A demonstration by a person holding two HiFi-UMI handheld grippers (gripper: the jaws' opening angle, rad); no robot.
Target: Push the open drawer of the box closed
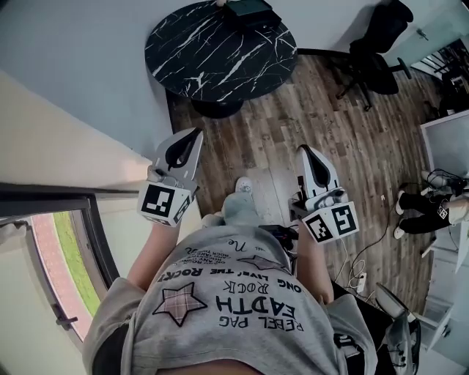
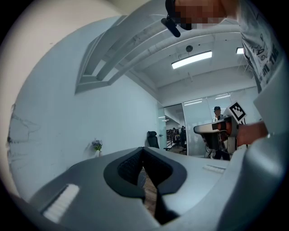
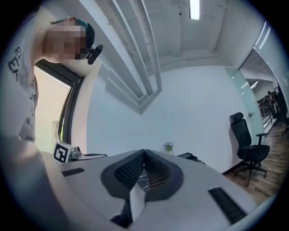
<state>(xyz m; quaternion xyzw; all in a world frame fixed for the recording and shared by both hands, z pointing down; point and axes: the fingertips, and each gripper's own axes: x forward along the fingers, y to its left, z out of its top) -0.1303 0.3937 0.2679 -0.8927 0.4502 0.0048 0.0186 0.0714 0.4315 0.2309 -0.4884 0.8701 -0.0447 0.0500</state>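
A dark box [image 1: 249, 9] sits at the far edge of a round black marble table [image 1: 220, 51], cut off by the top of the head view; no drawer can be made out. Both grippers are held level at waist height, well short of the table. My left gripper [image 1: 196, 132] is shut with nothing between its jaws, whose tips [image 2: 143, 149] meet. My right gripper [image 1: 304, 149] is shut and empty too, its tips [image 3: 144, 151] together. In the right gripper view, the box [image 3: 192, 157] shows as a low dark shape beyond the jaws.
A white wall and a window [image 1: 66, 249] run along the left. A black office chair [image 1: 374, 51] stands at the back right on the wood floor [image 1: 330, 132]. Another person [image 1: 429, 205] and cables [image 1: 359, 275] are at the right. A small flower vase [image 3: 168, 146] stands by the wall.
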